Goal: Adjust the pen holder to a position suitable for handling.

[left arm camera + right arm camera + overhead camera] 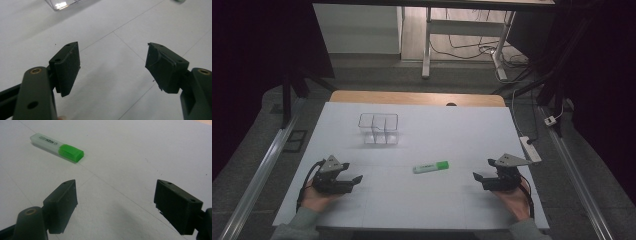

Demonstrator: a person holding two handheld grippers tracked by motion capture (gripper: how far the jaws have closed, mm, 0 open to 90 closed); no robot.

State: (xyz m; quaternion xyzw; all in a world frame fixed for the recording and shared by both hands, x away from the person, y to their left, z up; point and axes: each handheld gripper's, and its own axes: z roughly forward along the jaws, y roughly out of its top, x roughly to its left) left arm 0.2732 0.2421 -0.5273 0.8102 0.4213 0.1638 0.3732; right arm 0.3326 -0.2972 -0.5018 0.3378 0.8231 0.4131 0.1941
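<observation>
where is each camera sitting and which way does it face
High view: above the person's side, looking forward and down on the table; both hands, left tool and right tool open, highlighter and clear container.
Left gripper view: on the left tool, looking along its open jaws toward the container's edge.
Right gripper view: on the right tool, facing the highlighter.
Shared: the highlighter, in the high and right gripper views.

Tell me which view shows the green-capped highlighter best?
The right gripper view: the highlighter lies close and sharp, its green cap and printed barrel readable, ahead of the open right claw. The high view shows it small, flat on the table between both hands. The left gripper view catches at most a blurred sliver at its top edge.
</observation>
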